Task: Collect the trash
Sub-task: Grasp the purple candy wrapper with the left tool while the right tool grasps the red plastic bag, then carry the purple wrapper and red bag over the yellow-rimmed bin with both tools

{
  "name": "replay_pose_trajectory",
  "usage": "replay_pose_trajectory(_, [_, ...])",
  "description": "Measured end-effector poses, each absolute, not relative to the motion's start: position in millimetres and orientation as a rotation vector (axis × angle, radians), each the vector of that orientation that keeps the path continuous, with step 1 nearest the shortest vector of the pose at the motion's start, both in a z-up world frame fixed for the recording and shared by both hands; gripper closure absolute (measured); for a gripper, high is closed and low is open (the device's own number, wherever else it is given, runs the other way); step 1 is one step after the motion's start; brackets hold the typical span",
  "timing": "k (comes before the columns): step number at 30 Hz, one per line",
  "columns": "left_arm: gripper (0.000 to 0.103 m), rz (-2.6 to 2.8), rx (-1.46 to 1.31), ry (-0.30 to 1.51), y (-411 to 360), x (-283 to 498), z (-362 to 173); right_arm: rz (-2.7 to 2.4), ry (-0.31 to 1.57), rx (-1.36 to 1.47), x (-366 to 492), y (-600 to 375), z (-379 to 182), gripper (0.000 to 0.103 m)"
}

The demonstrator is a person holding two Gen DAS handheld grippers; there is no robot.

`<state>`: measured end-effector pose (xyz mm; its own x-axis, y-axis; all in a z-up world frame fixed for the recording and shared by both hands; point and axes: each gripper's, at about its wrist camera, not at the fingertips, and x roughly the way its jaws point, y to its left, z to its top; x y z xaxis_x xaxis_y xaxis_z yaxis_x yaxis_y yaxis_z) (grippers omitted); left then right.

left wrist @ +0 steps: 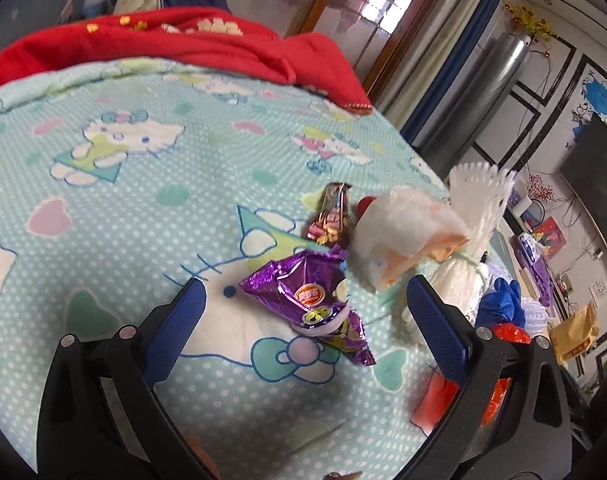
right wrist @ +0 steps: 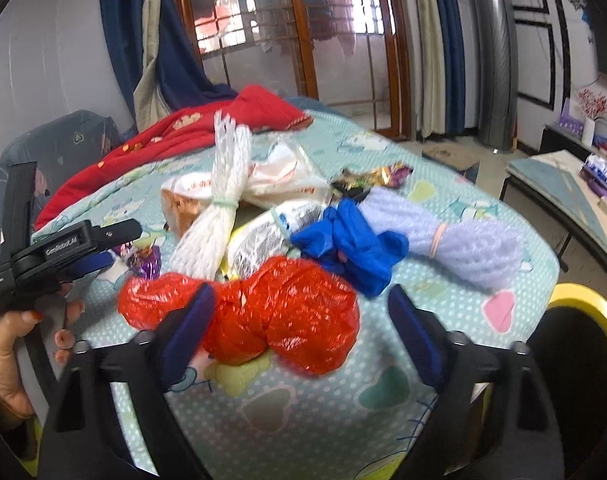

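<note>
Trash lies piled on a mint cartoon-cat bedsheet (left wrist: 115, 216). My left gripper (left wrist: 306, 286) is open low over the sheet, and a purple snack wrapper (left wrist: 315, 300) lies between its blue pads without touching them. Beyond it are a brown candy wrapper (left wrist: 331, 216), a white plastic bag (left wrist: 399, 236) and a white foam net (left wrist: 479, 216). My right gripper (right wrist: 301, 293) is open around a crumpled red plastic bag (right wrist: 287, 320); its right pad stands apart from the bag. Behind the bag lie a blue glove (right wrist: 355, 244), a lilac foam net (right wrist: 455, 240) and a silver packet (right wrist: 259, 236).
A red quilt (left wrist: 183, 44) is heaped at the far end of the bed. A yellow-rimmed bin (right wrist: 591, 300) stands at the bed's right edge. A person's hand (right wrist: 7, 344) grips the left tool at the left of the right wrist view. A low table (right wrist: 563, 184) is right.
</note>
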<state>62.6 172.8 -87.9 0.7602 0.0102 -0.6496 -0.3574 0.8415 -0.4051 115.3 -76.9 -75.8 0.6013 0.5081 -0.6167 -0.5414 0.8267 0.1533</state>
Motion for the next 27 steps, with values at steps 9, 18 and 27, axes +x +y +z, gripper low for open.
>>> replay_pose_trajectory(9, [0.046, 0.194, -0.58, 0.689, 178.5, 60.2, -93.5, 0.676, 0.742, -0.058, 103.1, -74.9, -78.3, 0.061])
replay_pose_trajectory(18, [0.069, 0.175, -0.612, 0.682, 181.5, 55.4, -95.4, 0.707, 0.736, -0.116, 91.2, -67.8, -75.2, 0.072])
replay_pose_trajectory(27, [0.076, 0.154, -0.559, 0.626, 172.8, 46.6, -82.4, 0.753, 0.707, -0.151, 84.7, -62.7, -70.0, 0.078])
